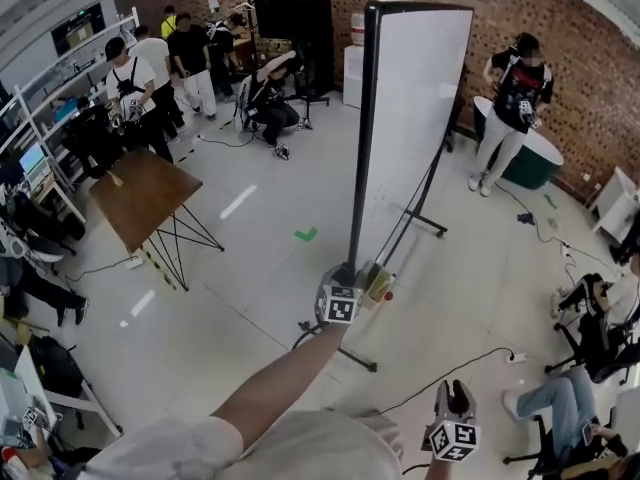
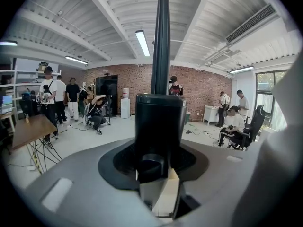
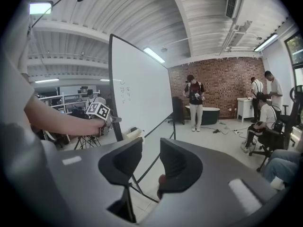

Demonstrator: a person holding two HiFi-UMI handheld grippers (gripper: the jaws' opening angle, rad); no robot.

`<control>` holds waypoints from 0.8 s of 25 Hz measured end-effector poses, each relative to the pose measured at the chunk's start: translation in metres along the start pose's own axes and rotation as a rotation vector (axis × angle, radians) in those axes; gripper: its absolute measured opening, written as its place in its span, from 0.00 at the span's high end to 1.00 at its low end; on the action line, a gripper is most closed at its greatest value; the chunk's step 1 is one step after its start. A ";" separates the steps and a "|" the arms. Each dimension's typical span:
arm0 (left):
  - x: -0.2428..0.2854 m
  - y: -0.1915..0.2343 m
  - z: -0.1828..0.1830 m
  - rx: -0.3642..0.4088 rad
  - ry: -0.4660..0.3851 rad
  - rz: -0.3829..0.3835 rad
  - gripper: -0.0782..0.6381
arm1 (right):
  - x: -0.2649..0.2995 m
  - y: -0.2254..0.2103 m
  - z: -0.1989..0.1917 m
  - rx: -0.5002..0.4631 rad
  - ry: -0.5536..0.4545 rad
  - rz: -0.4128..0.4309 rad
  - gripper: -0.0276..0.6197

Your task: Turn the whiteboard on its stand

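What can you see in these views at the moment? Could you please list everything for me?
whiteboard: one, white with a black frame, centre, on its stand
table: one, brown top with black legs, left of the whiteboard
tape mark: one, green, on the floor between table and whiteboard
tub: one, dark green, at right by the brick wall
tall panel: one, black, at the back
cable: one, black, on the floor at lower right
people: several, mostly in black and white, back left; one stands right of the whiteboard; others sit at the right edge
left gripper: one, grey, clamped low on the whiteboard's frame
right gripper: one, grey, bottom right, jaws apart, empty
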State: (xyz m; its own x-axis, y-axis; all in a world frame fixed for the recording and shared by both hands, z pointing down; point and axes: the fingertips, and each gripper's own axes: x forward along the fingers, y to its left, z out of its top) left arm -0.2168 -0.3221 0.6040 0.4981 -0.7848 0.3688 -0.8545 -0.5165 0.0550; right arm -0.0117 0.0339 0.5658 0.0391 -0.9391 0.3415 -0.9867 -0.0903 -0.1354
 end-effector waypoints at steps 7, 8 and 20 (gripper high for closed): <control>-0.023 0.005 -0.008 0.008 -0.001 -0.020 0.62 | -0.014 0.040 -0.031 0.029 0.011 0.005 0.77; -0.025 0.005 -0.009 0.006 -0.002 -0.020 0.62 | -0.016 0.040 -0.033 0.034 0.011 0.002 0.77; -0.061 0.012 -0.026 0.010 -0.026 0.000 0.62 | -0.037 0.037 -0.038 0.000 0.033 0.042 0.77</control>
State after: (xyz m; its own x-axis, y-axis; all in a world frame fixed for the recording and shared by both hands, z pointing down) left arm -0.2613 -0.2712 0.6059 0.5020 -0.7934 0.3441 -0.8530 -0.5199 0.0459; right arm -0.0552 0.0774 0.5833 -0.0080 -0.9305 0.3662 -0.9873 -0.0507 -0.1503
